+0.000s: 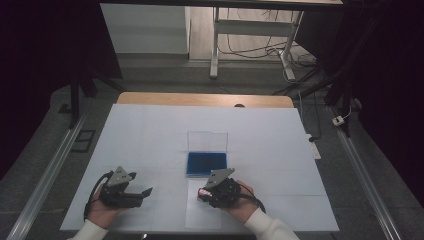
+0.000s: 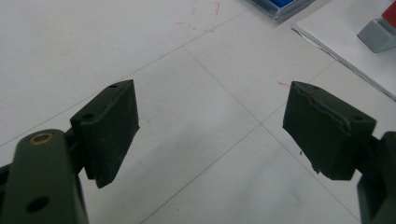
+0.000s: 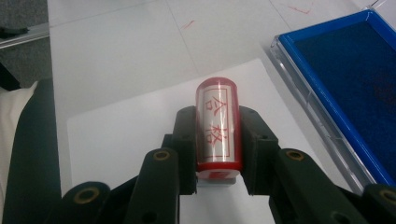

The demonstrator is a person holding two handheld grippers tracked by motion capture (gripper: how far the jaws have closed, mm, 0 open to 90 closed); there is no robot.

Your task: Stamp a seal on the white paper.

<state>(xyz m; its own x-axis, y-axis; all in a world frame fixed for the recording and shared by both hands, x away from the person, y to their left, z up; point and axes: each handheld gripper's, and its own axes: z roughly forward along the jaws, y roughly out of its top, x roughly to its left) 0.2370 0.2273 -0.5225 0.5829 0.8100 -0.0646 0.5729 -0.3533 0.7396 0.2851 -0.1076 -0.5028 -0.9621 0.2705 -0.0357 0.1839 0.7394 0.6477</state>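
Tools number two near the tabletop's [image 1: 150, 125] front edge: left tool [image 1: 145, 191] released and empty, right tool [image 3: 218, 140] clenched on one red stamp [image 3: 218, 126] over one paper sheet [image 3: 126, 135]. Beyond, toward the centre, one clear case [image 1: 207, 145] holds a blue ink pad [image 1: 206, 162].

High view looks down; 2 gripper views, close, share the ink pad [image 1: 206, 163].

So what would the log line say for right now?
right gripper: shut on stamp, over paper sheet | left gripper: open, nothing in it | ink pad: lid open, beside sheet
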